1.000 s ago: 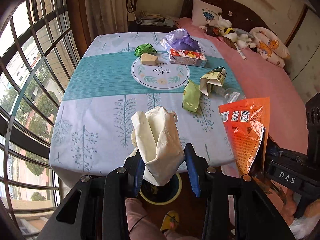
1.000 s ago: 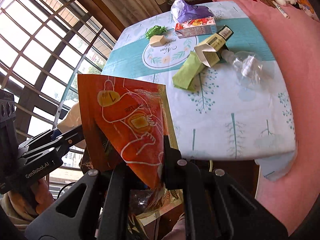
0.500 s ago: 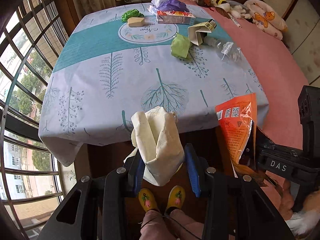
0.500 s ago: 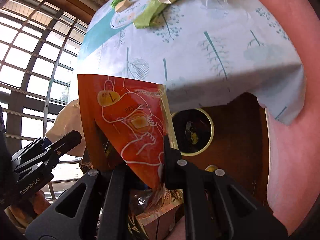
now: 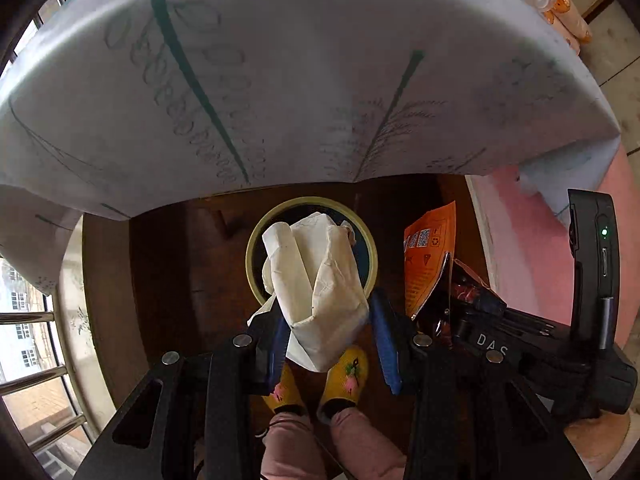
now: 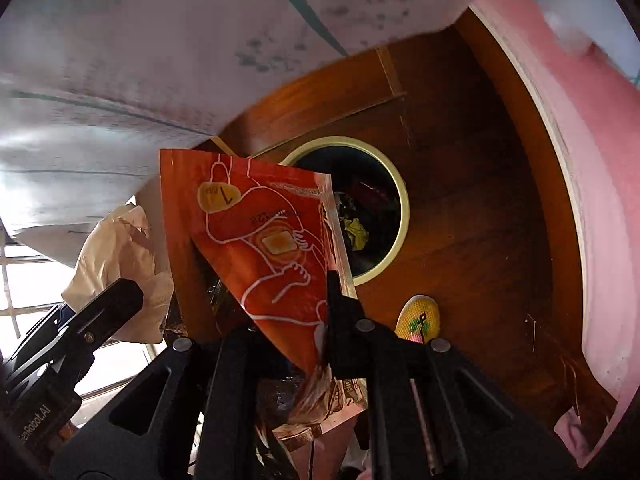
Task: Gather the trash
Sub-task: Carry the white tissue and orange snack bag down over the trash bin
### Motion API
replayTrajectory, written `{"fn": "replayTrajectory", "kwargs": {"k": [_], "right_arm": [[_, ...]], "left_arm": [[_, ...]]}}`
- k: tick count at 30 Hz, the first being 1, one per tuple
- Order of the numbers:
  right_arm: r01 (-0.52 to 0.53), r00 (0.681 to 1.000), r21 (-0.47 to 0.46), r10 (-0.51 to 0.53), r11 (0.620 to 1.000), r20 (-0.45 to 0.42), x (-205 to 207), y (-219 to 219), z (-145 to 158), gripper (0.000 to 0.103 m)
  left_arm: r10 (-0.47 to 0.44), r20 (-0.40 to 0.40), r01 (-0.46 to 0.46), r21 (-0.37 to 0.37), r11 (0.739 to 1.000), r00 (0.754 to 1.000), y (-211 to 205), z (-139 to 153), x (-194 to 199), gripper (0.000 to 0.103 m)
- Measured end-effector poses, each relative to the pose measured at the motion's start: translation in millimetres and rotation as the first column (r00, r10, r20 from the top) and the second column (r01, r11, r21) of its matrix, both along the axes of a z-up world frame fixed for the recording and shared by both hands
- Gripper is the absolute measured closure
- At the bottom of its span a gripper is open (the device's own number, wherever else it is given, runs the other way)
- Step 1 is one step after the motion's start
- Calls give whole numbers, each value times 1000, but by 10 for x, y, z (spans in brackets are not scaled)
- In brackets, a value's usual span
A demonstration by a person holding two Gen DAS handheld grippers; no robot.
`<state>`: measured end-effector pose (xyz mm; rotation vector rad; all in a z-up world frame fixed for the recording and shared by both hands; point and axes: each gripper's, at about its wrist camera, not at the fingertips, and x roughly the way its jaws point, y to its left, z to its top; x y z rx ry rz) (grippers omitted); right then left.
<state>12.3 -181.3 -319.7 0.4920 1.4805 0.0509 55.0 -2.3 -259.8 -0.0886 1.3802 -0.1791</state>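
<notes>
Left gripper (image 5: 328,332) fingers apparently loosened around tissue (image 5: 320,280), above bin (image 5: 253,248).

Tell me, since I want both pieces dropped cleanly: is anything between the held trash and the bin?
Nothing visible. The white paper in the left tool hangs over the bin; the orange wrapper in the right tool faces its open mouth, beside the tablecloth.

Tablecloth (image 5: 280,80) print blurred; bin (image 6: 402,216) half-hidden
</notes>
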Motion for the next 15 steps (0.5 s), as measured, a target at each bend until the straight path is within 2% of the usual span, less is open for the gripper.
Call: {"fn": "replayTrajectory", "kwargs": {"k": [4,8,11,15], "right_arm": [[31,999,-9,-32,999,-9,99,11,-649,94],[49,999,-18,-49,999,-13,181,57,-1130,94],[55,998,-16,-55,998,-5,213,125,-1388,91],[56,998,-17,-56,998,4,181,191,-1572,77]], "left_arm": [[2,-11,-2,6,1000,1000,5,-680,107,64],[-12,-11,12,23,1000,1000,-10,-1212,212,63],[-26,-10,26,41,999,1000,-18,-1488,282,63],[-33,0,33,54,998,999,-14,-1689,362,61]]}}
